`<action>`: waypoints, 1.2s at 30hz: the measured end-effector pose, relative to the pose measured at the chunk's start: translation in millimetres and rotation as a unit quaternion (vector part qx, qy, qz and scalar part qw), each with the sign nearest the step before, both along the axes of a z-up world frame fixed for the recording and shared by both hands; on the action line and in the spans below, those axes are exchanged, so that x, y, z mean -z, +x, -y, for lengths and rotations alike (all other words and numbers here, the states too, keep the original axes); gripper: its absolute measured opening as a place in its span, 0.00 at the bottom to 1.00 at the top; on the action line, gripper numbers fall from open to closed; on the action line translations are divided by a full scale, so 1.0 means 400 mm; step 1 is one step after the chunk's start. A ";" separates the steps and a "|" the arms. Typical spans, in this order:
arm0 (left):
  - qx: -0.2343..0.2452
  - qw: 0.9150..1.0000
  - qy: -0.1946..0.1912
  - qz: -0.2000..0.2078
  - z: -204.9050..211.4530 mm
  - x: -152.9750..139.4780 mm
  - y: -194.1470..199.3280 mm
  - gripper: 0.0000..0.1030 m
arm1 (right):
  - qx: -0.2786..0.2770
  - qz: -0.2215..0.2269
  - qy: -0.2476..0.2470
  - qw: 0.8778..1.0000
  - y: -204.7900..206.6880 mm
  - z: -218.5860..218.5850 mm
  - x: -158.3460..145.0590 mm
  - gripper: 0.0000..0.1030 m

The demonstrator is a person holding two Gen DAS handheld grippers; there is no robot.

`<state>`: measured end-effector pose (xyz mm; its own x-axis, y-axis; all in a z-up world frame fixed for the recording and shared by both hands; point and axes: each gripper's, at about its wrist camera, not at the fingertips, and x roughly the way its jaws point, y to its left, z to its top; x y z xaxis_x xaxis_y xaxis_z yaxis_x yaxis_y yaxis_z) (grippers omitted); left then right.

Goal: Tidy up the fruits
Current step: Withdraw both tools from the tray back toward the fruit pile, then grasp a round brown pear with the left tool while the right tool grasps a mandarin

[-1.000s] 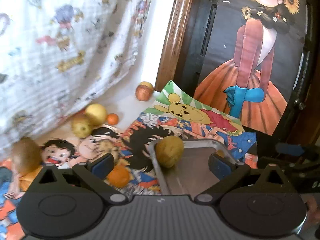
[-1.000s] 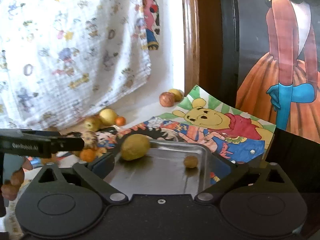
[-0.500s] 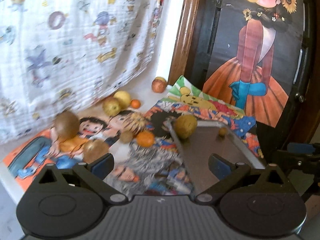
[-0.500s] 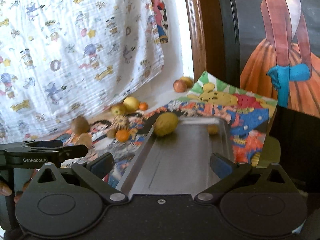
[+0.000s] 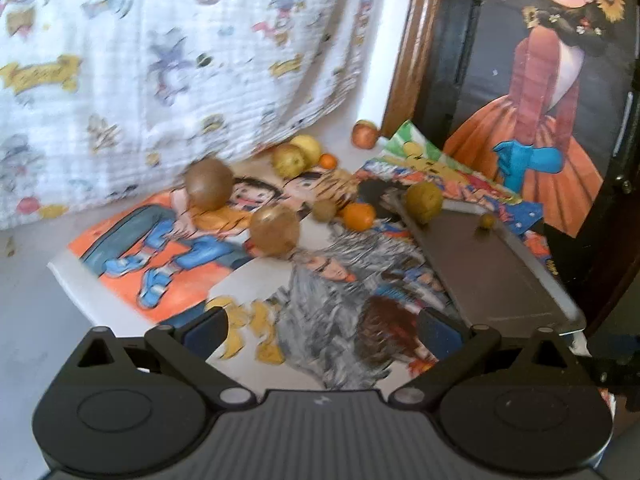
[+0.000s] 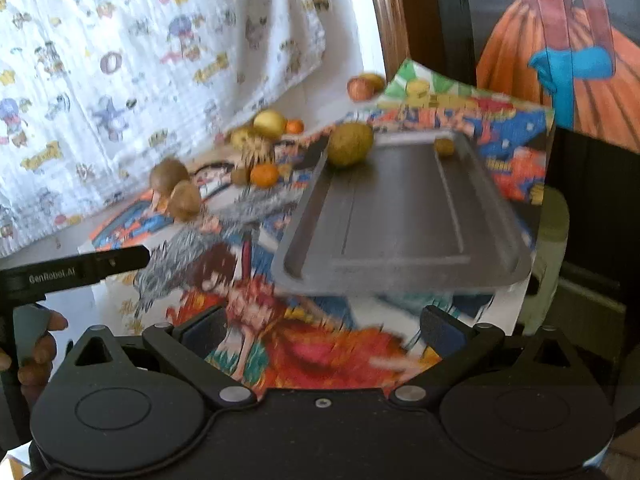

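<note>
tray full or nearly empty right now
Nearly empty. The tray holds only a large yellow-green fruit and a small brown fruit at its far end; the rest is bare metal.

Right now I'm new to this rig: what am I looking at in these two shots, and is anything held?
No robot arm here: a person holds one two-finger gripper in each hand, each with a fisheye camera looking along its fingers. The black shapes at the bottom are the left gripper and the right gripper, each in its own view; both stand open and hold nothing. The left one also shows from the side in the right view. Cartoon posters cover the surface. On them sits a grey metal tray holding a large yellow-green fruit and a small round fruit. Loose fruit lies left of the tray, including an orange.
</note>
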<state>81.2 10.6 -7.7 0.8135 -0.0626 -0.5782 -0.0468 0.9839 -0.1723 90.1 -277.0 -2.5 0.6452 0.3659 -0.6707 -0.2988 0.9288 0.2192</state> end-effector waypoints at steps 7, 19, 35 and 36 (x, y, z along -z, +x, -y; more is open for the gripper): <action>-0.026 0.999 0.018 -0.032 -0.031 0.018 -0.010 1.00 | -0.003 -0.025 -0.003 1.000 -0.002 -0.043 0.011 0.99; -0.048 0.998 0.006 -0.036 -0.126 -0.002 0.052 1.00 | -0.097 0.051 -0.051 0.993 0.121 -0.173 -0.129 0.99; -0.018 0.999 0.033 -0.013 -0.211 0.007 0.262 1.00 | -0.215 0.102 -0.173 0.956 0.427 -0.333 -0.055 0.97; -0.009 0.999 0.048 -0.011 -0.207 0.014 0.267 1.00 | -0.222 0.099 -0.176 0.954 0.439 -0.335 -0.037 0.95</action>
